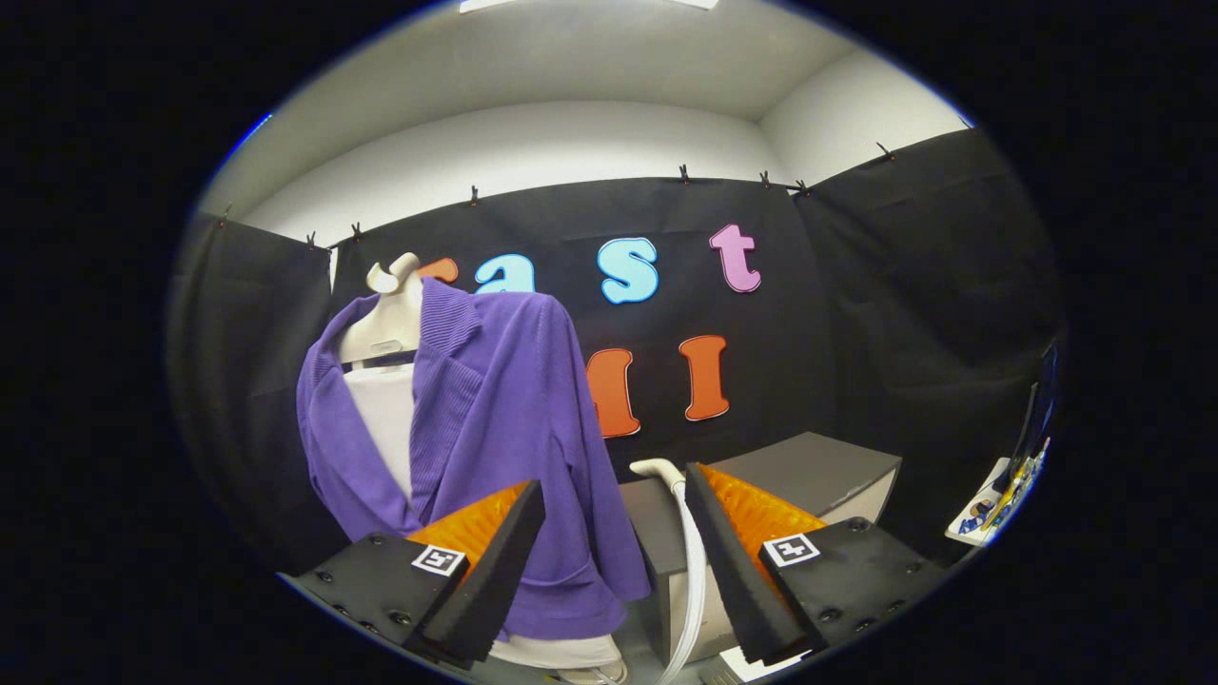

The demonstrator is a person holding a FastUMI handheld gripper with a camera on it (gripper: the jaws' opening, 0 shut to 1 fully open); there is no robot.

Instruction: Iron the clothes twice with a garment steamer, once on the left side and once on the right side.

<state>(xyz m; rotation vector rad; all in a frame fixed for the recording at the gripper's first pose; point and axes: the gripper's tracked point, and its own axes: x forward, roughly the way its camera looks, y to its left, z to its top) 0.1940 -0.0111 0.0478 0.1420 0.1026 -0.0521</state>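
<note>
1. Black cloth walls enclose the booth, clipped along their top edge beneath a white wall and ceiling.
2. On a pale mannequin torso [390, 319] hangs the purple cardigan [504, 419], open at the front over a white undershirt [385, 428]. It stands upright beyond the left finger, which suits vertical steaming passes down each side.
3. A grey box [809, 476] stands beyond the right finger, against the cloth. Leaning at its near face is the white steamer [666, 473], curved head uppermost, its body running down just inside the right finger; it appears parked there for pickup.
4. The gripper [614, 561] is spread wide and holds nothing. The cardigan's lower hem lies between and beyond the fingers, clear of both.
5. Judgement: the steamer is not yet in hand, so neither the left nor the right pass looks begun.
6. Small coloured items [994, 499] sit on a white ledge far right; too small to identify.
</note>
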